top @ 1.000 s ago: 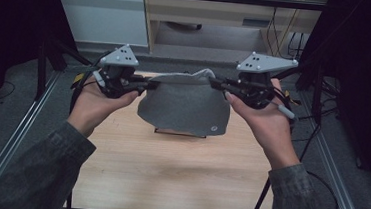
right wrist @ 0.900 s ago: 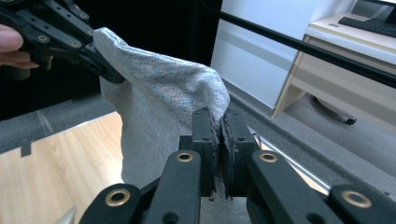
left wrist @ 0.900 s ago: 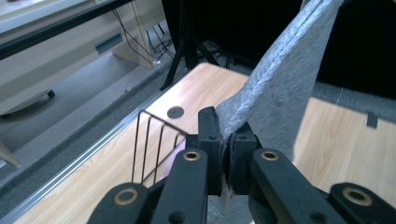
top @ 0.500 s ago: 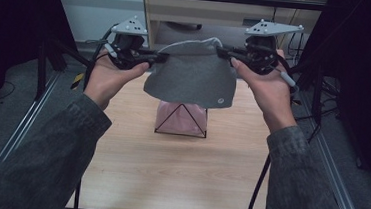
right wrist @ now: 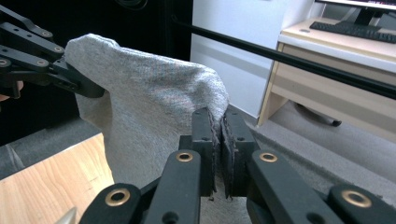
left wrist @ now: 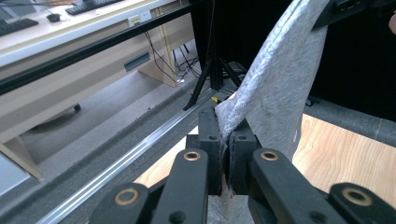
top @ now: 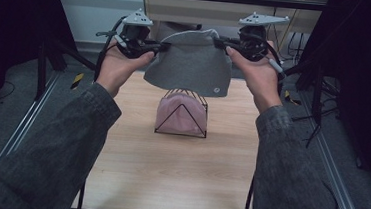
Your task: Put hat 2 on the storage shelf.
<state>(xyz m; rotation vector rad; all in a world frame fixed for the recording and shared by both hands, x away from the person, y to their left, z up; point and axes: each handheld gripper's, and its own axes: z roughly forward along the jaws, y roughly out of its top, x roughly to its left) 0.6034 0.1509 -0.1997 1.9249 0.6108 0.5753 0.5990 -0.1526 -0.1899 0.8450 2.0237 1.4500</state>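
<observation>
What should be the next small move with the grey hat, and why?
Probably lower it a little toward the wire stand. Both claws, left and right, pinch the grey hat by its edge, and it hangs just above the stand, which already holds a pink hat.

No legible text, numbers or brands. Grey beanie [top: 190, 65] carries a small round pale badge, low on the side nearer the right gripper [top: 220, 43]; its marking too small to read.
</observation>
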